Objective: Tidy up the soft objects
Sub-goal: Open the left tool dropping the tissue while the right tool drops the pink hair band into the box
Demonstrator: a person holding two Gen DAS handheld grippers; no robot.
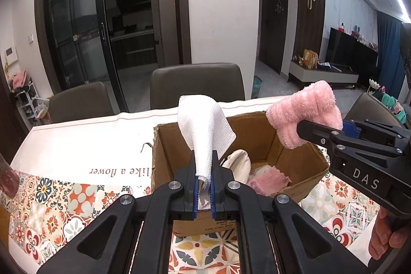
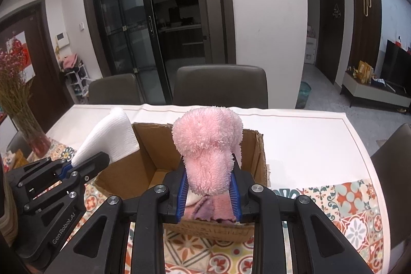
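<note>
My left gripper [image 1: 204, 166] is shut on a white cloth [image 1: 205, 125] and holds it above the near edge of an open cardboard box [image 1: 259, 135]. My right gripper [image 2: 209, 171] is shut on a fluffy pink cloth [image 2: 208, 143], also held above the box [image 2: 151, 145]. In the left wrist view the right gripper [image 1: 305, 130] reaches in from the right with the pink cloth [image 1: 303, 112] over the box's right wall. In the right wrist view the left gripper [image 2: 84, 161] and white cloth [image 2: 110, 138] are at the left. A cream soft item [image 1: 237, 163] and a folded pink cloth [image 1: 267, 180] lie inside the box.
The box stands on a table with a patterned tile-print cloth [image 1: 51, 199] and a white cloth with lettering [image 1: 84, 145]. Two grey chairs [image 2: 221, 86] stand behind the table. A vase of dried flowers [image 2: 23, 114] stands at the table's left edge.
</note>
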